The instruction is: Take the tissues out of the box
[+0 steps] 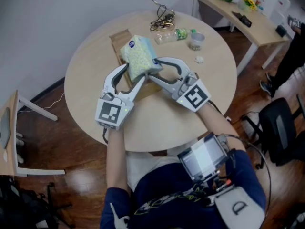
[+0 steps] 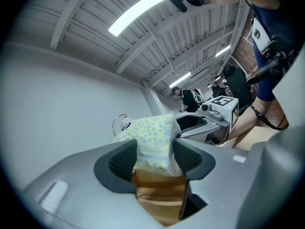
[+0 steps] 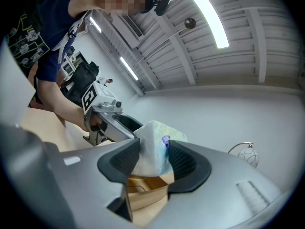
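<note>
Pack (image 1: 137, 55) is up, held just above the box (image 1: 120, 38) at the tabletop's (image 1: 157, 123) far left; left gripper (image 1: 136, 75) clenched on its near end; right gripper (image 1: 153, 69) pinching its right end, jaws pressing the wrapper.

Bright, even light falls from long ceiling strip lamps (image 2: 138, 14), which glare white in both gripper views — shadows on the round table (image 1: 86, 80) stay soft — and those fisheye views bend and darken toward their rims.
</note>
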